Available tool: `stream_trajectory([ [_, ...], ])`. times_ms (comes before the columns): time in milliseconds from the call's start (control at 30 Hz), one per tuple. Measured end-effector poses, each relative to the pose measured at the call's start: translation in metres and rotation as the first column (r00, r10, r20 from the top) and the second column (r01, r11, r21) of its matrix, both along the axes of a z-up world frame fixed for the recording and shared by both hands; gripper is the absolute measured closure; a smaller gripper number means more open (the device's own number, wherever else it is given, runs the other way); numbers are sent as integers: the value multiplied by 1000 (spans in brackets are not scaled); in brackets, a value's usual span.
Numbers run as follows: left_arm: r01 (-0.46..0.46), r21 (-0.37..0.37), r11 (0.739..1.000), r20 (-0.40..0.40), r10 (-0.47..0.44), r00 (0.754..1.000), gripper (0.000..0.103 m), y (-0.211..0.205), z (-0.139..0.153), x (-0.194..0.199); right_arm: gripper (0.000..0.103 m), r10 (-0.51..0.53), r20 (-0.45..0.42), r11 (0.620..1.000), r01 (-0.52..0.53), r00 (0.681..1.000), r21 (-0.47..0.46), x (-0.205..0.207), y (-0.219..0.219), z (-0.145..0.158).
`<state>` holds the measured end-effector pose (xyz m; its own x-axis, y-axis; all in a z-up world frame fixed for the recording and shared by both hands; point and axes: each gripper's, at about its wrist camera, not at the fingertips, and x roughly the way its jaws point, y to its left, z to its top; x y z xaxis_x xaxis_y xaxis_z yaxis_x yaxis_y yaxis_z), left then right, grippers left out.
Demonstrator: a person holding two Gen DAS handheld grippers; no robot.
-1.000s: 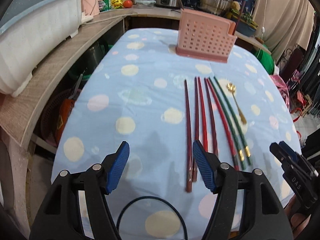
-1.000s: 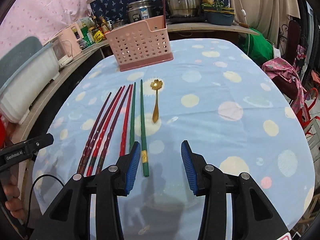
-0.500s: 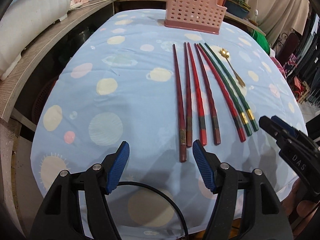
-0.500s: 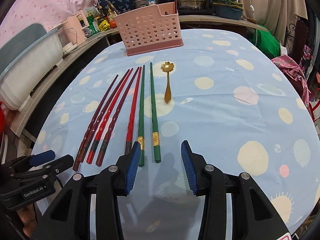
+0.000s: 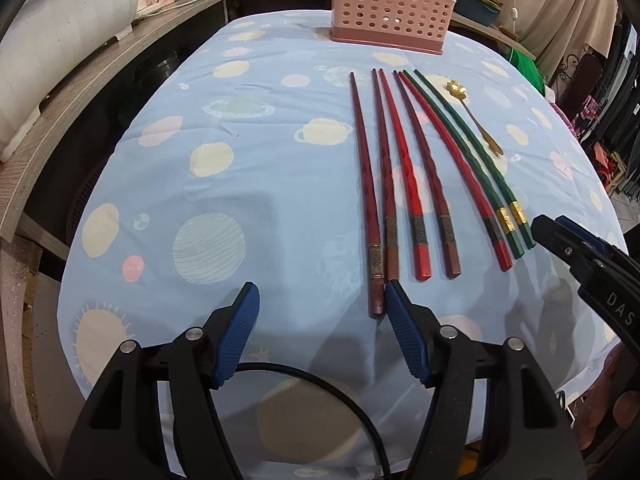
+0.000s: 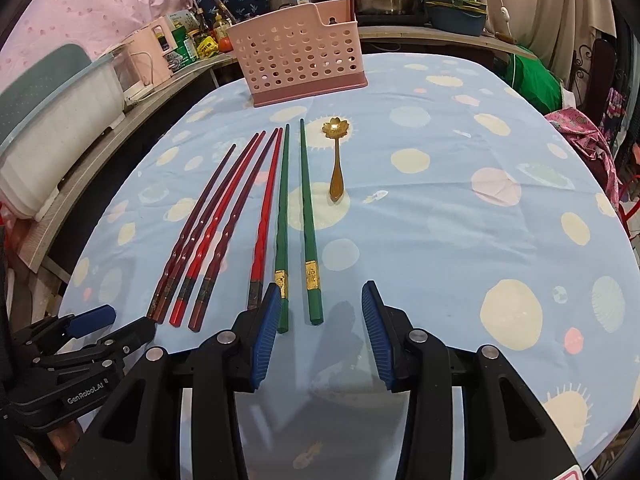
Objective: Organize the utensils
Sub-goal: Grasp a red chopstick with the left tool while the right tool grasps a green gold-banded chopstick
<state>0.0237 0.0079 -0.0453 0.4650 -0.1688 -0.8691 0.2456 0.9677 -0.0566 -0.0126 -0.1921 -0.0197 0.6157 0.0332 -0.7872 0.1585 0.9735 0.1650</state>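
Observation:
Several red and dark red chopsticks (image 5: 404, 184) lie side by side on the spotted blue tablecloth (image 5: 248, 184), with two green chopsticks (image 6: 306, 208) and a gold flower-shaped spoon (image 6: 338, 160) to their right. A pink perforated basket (image 6: 300, 56) stands at the table's far end. My left gripper (image 5: 320, 296) is open low over the near edge; the butt of the leftmost dark red chopstick (image 5: 376, 300) lies just inside its right finger. My right gripper (image 6: 320, 296) is open, with the green chopsticks' butts between its fingers and untouched.
A wooden counter (image 5: 80, 92) with a white tub (image 5: 52, 36), bottles and pots curves round the left and far sides. Clothes and a green bag (image 6: 536, 80) sit to the right. A black cable (image 5: 320, 376) loops below my left gripper. Each gripper shows in the other's view.
My left gripper has sunk toward the table and drawn back to the chopsticks' near ends. The right gripper has barely moved. Both jaws keep the same width.

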Motion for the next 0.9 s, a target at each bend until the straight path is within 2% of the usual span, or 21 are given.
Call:
stream_trajectory([
  [400, -46, -3, 999, 8, 46, 999, 47, 10, 1, 14, 65, -1, -7, 1000, 1, 1000, 8, 4, -2, -4],
  [567, -50, -2, 999, 14, 50, 999, 52, 6, 1, 25, 73, 4, -16, 1000, -4, 1000, 6, 10, -2, -7],
  [900, -34, 2, 999, 21, 34, 999, 70, -5, 2, 38, 85, 10, -28, 1000, -10, 1000, 4, 20, -1, -13],
])
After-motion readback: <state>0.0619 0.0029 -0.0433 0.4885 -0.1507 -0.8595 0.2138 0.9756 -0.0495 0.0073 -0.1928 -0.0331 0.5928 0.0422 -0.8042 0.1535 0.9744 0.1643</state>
